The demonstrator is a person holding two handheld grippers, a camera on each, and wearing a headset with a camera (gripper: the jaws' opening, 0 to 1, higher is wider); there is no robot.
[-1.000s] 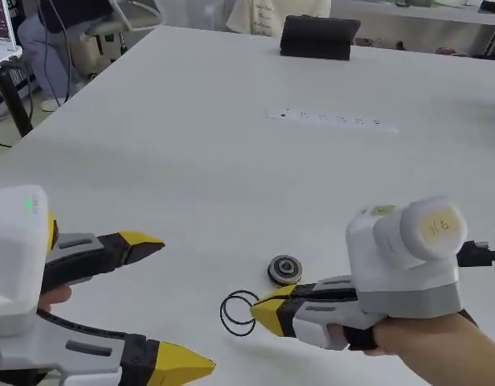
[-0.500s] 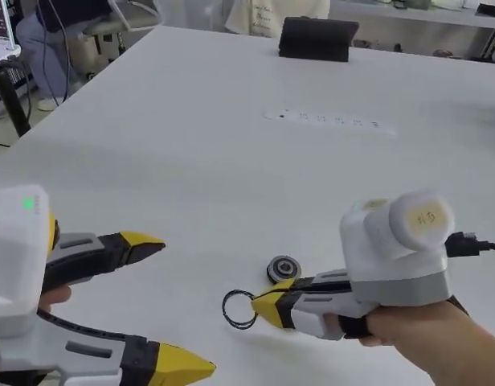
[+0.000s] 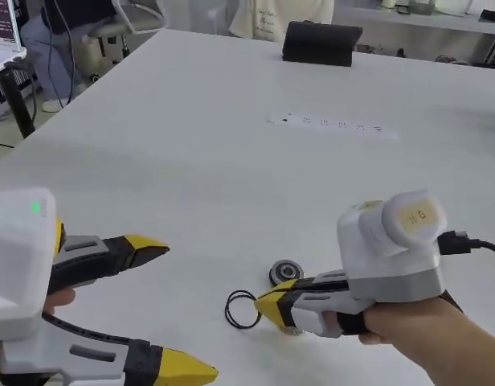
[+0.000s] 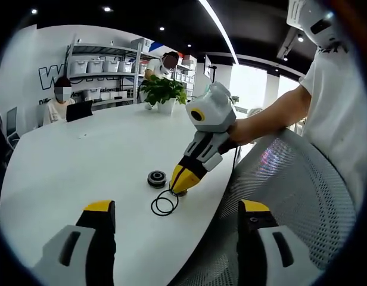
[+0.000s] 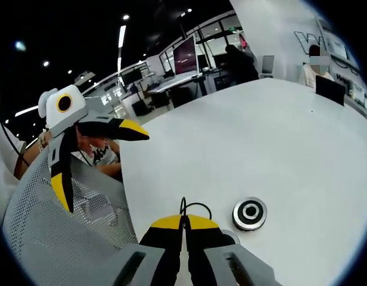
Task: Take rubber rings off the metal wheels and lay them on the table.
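Head view: right tongs (image 3: 267, 305) are clenched, yellow tips pinching the edge of the black rubber rings (image 3: 241, 310), which lie flat on the white table (image 3: 231, 161). Metal wheel (image 3: 285, 272) sits just beyond the tips, apart from the rings. Left tongs (image 3: 187, 311) hang released at near left.
Left gripper view: own jaws stand wide apart; two rings overlap beside the wheel.
Right gripper view: jaws meet on a ring loop; wheel lies to their right.

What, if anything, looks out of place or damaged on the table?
Nothing stands out. The metal wheel lies flat on the table, and the right gripper, jaws shut, pinches a black rubber ring beside it. The left gripper hangs open, apart from both.
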